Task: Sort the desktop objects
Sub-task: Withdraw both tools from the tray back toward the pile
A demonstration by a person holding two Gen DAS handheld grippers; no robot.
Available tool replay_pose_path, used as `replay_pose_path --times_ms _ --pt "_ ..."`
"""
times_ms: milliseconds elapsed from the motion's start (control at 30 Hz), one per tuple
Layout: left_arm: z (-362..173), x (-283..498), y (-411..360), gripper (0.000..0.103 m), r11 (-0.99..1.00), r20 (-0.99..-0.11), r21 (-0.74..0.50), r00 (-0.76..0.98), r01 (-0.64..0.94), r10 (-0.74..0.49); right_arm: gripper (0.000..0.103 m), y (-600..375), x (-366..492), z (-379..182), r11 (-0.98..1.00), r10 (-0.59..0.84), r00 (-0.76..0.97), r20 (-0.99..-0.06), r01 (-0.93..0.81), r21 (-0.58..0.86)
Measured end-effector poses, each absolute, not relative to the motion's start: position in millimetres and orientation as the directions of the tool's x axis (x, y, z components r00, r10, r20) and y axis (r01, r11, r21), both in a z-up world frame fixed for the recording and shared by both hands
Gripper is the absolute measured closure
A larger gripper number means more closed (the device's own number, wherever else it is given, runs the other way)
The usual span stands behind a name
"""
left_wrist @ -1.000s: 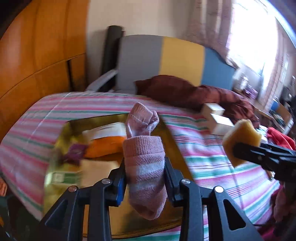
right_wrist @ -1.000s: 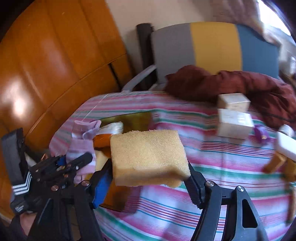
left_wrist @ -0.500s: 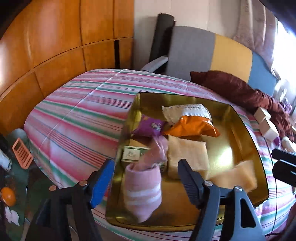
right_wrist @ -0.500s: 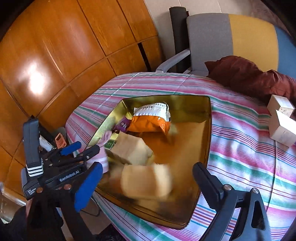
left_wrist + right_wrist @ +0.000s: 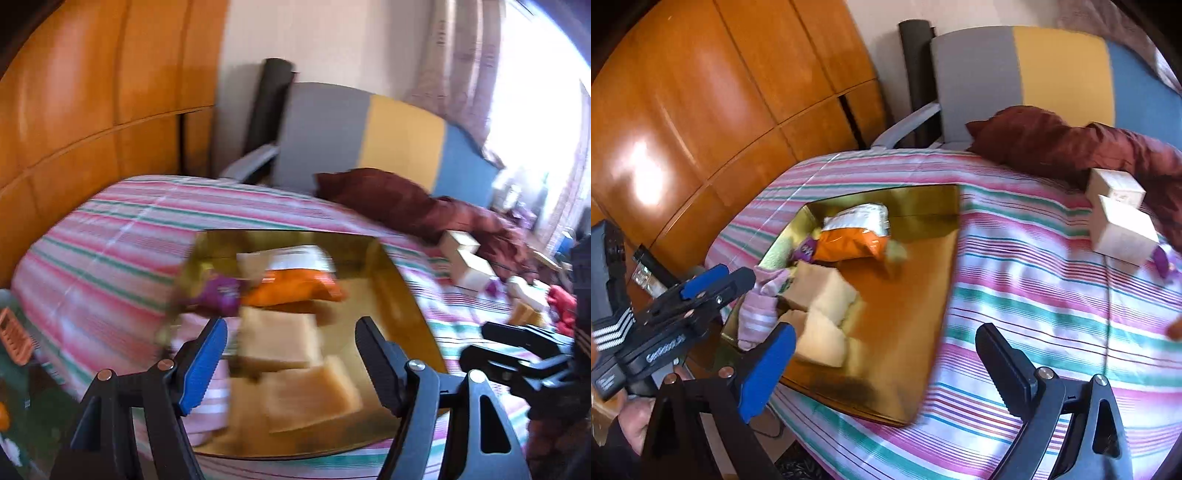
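Left wrist view: the left claw (image 5: 291,354) stands spread with nothing between its jaws. 1 second ago it pinched a pink sock; half a second ago the jaws had parted and the sock was dropping. The sock (image 5: 759,306) now lies at the near left edge of the gold tray (image 5: 923,332), partly draped over the rim, clear of the pads.

Right wrist view: the right claw (image 5: 886,365) is likewise spread and empty. 1 second ago it held a yellow sponge; that sponge (image 5: 823,336) now rests in the tray, touching a second sponge (image 5: 827,291) just behind it.

Outward from both claws, the tray also carries an orange packet (image 5: 849,247) and a purple wrapper (image 5: 807,253) toward its far side. The tray sits on the striped bed (image 5: 1034,306). 2 white boxes (image 5: 1119,221) remain on the bed to the right, well apart from the tray, near a maroon cloth (image 5: 1071,144).

Assessment: both releases appear complete, so 2 more items count as sorted. The sock's overhang at the rim is a minor risk of slipping out. Items remain outside the tray, so the task is judged unfinished; the boxes look like likely next candidates.
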State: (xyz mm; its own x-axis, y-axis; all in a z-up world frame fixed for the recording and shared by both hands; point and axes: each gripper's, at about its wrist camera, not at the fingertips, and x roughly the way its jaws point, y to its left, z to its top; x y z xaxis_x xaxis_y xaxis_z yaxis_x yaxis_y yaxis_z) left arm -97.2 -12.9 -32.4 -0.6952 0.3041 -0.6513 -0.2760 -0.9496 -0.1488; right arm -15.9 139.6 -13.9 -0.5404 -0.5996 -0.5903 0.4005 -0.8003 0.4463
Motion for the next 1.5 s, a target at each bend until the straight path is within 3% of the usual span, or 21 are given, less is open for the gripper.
replay_pose_path --times_ms 367,800,933,1067,1400,1500 --pt "-29 -87 71 0.032 -0.864 -0.673 -0.154 -0.590 -0.479 0.446 0.004 252 -13 -31 -0.865 -0.465 -0.632 -0.620 0.173 0.472" --pt "-14 -89 167 0.030 -0.735 -0.715 -0.080 -0.475 -0.674 0.513 0.004 384 -19 -39 -0.905 -0.285 -0.684 -0.672 -0.041 0.424" --pt "-11 -99 200 0.030 -0.665 -0.729 -0.055 -0.425 -0.745 0.537 0.004 407 -24 -39 -0.913 -0.263 -0.681 -0.683 -0.052 0.404" --pt "-8 -111 232 0.016 -0.597 -0.734 0.004 -0.407 -0.802 0.543 0.004 423 -27 -42 -0.926 -0.245 -0.670 -0.700 -0.052 0.374" --pt "-28 -157 309 0.016 -0.382 -0.789 0.140 -0.336 -0.914 0.515 0.004 459 -52 -61 -0.946 -0.248 -0.628 -0.738 -0.006 0.323" --pt "-39 -172 329 0.011 -0.320 -0.812 0.169 -0.316 -0.932 0.491 0.004 468 -58 -68 -0.939 -0.261 -0.626 -0.735 -0.010 0.342"
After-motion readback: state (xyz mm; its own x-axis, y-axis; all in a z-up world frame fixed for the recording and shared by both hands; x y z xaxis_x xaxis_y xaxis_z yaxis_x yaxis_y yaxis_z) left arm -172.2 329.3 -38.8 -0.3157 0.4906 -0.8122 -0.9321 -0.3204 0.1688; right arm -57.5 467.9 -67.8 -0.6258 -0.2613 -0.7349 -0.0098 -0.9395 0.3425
